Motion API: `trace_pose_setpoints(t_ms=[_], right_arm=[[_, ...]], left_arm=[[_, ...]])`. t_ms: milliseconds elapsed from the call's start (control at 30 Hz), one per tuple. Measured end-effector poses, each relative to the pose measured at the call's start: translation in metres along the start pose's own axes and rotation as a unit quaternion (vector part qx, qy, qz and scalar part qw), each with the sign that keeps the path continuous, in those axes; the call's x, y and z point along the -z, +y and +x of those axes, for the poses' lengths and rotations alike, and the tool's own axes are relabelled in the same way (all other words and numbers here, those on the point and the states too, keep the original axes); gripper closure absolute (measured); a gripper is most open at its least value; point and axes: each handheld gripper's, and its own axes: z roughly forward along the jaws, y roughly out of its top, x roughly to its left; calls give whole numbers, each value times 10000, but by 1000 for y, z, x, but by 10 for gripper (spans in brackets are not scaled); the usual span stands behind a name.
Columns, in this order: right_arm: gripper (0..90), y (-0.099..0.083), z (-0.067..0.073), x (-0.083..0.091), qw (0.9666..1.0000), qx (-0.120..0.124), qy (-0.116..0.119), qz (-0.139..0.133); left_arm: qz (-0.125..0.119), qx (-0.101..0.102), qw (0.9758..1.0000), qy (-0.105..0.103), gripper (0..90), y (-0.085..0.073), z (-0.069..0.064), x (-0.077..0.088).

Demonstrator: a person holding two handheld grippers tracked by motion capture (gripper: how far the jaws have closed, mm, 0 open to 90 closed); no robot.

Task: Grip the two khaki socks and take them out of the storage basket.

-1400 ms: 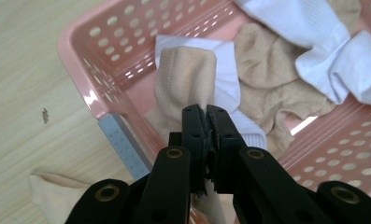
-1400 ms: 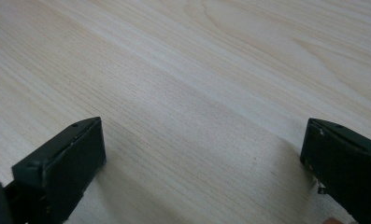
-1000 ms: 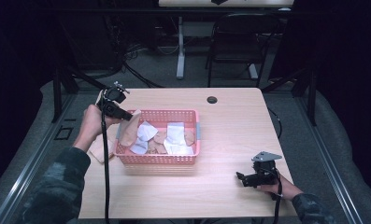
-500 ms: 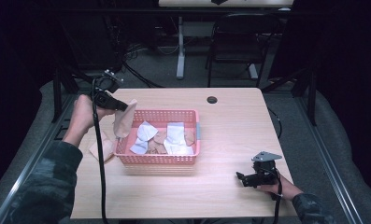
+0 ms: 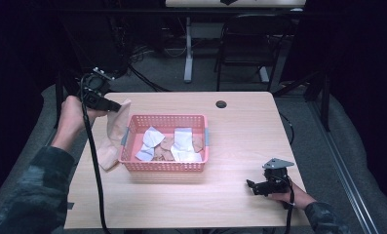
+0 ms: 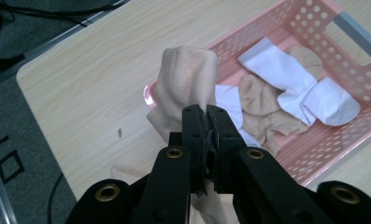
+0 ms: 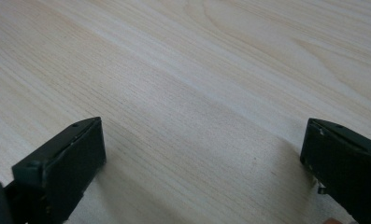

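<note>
Nearest the person, at about five o'clock on the wooden table (image 5: 240, 204), the right gripper (image 5: 252, 185) is held low over bare wood, well apart from everything else. Its jaws are seen spread wide in the right gripper view, with nothing between them.

Toward the middle of the table, a pink perforated basket (image 5: 164, 166) is set. Inside it, white socks (image 5: 183, 137) and tan socks (image 5: 167, 143) are piled loosely together.

Farther back, at about ten o'clock, the left gripper (image 5: 117, 106) is raised above the table's left part, just beside the basket's left rim. Its jaws are clenched on the upper end of a tan sock (image 5: 114, 134). In the left gripper view the cloth is seen pinched between the pads, with the sock (image 6: 185, 88) bulging beyond the tips. From the grip the sock is hung down outside the basket's left wall, and its lower end is lying on the tabletop at about eight o'clock from the basket.

At twelve o'clock, near the far edge, a dark round cable hole (image 5: 221, 104) is seen.
</note>
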Motion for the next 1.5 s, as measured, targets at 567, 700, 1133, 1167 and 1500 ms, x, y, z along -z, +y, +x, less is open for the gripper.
trace_pose_setpoints(t_ms=[567, 700, 1133, 1167, 1500], right_arm=[[0, 0, 0, 0, 10000, 1, 1, 2], [0, 0, 0, 0, 10000, 2, 0, 2], [0, 0, 0, 0, 10000, -1, -2, -4], [0, 0, 0, 0, 10000, -1, -1, -3], [0, 0, 0, 0, 10000, 9, -3, -10]], left_arm=[[176, 492, 9981, 322, 865, -39, 39, 8], [248, 616, 9971, 383, 865, -49, 47, 5], [567, 937, 9929, 471, 864, -79, 62, -18], [581, 962, 9926, 452, 864, -81, 63, -21], [847, 1144, 9897, 170, 864, -98, 61, -65]])
